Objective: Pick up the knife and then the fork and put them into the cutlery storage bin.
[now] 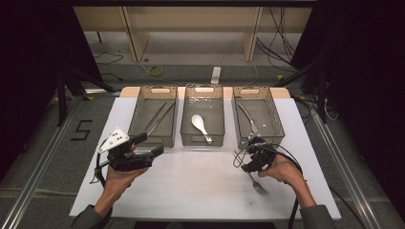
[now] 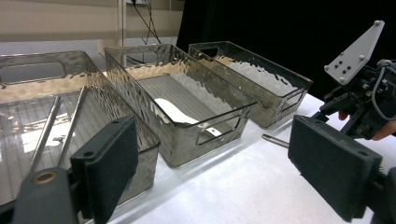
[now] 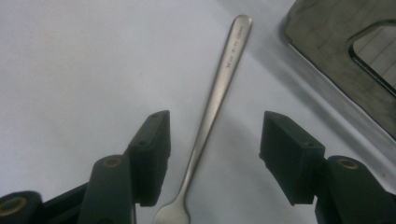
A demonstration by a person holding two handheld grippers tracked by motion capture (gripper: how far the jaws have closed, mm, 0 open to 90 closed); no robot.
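1. Plainly, the fork [image 3: 212,109] could slip or spin away if the right gripper [image 3: 215,156] closed off-centre on its thin, flat handle.
2. It lay on the tabletop [image 1: 191,181] beside the right bin [image 1: 276,117], between spread fingers [image 3: 152,149], untouched.
3. The left gripper [image 2: 224,172] hovered, fingers apart, empty.

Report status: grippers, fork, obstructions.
Right gripper open, straddling fork on table. Left gripper open, empty, near left bin. Nothing blocking the fork.

A black "5" [image 1: 82,130] marks the floor.
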